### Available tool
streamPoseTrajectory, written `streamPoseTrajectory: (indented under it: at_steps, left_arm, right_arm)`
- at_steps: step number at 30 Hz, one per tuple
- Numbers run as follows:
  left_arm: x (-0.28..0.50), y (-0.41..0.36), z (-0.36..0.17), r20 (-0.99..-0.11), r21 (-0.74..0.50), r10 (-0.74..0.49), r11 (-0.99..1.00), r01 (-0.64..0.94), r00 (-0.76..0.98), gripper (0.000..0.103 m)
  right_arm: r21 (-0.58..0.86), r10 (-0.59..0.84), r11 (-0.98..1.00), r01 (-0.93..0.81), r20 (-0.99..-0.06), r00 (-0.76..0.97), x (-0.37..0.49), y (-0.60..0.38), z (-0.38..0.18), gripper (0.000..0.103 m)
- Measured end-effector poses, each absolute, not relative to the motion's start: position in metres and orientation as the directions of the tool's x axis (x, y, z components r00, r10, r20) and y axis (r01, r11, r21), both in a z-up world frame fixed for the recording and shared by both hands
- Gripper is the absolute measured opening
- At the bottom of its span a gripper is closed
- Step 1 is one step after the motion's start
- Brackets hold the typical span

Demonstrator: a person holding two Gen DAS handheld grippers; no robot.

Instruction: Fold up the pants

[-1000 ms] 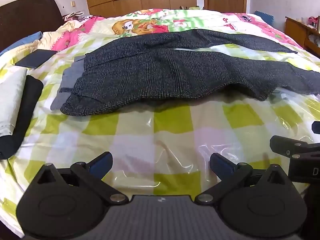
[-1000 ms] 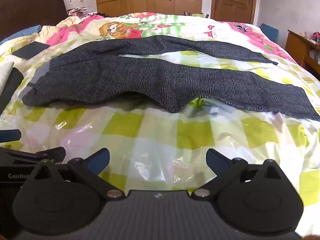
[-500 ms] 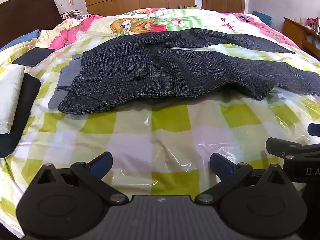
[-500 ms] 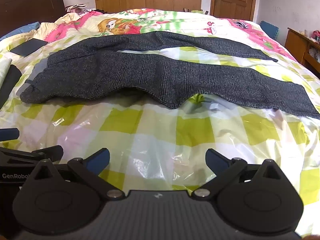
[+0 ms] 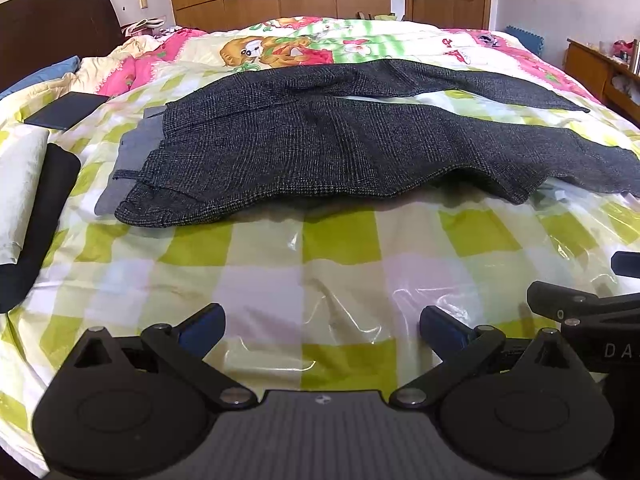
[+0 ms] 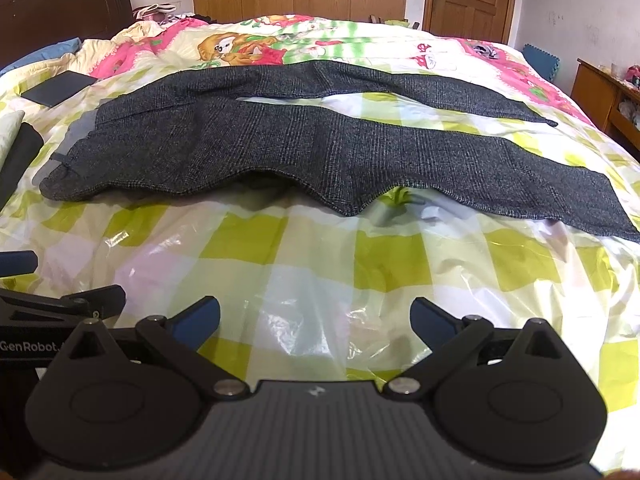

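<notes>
Hovering over the bed [image 5: 340,264], checked plastic-covered sheet, grey pants [image 5: 320,148] spread flat across the middle, waistband left, both legs running right, not folded yet. Best start, I judge: pinch the near leg's edge at two spaced points and lift evenly so it lands square on the far leg. My left tool [image 5: 320,326] and right tool [image 6: 316,318] sit near, jaws wide apart, empty, pants well beyond both.
</notes>
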State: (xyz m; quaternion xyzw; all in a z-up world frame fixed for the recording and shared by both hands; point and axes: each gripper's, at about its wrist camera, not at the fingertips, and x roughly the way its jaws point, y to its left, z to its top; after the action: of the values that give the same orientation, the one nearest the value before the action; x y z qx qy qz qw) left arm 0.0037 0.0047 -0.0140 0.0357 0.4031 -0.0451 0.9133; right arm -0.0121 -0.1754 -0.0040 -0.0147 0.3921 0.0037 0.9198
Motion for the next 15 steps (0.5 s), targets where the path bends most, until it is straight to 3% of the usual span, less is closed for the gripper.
streamPoseTrajectory:
  at_steps: [15]
  left_arm:
    - [0.0035, 0.0035, -0.0143, -0.737, 0.036, -0.050, 0.993, 0.113, 0.674, 0.103]
  right_arm:
    - [-0.030, -0.009, 0.999, -0.018, -0.722, 0.692, -0.0114, -0.1742, -0.0042, 0.100]
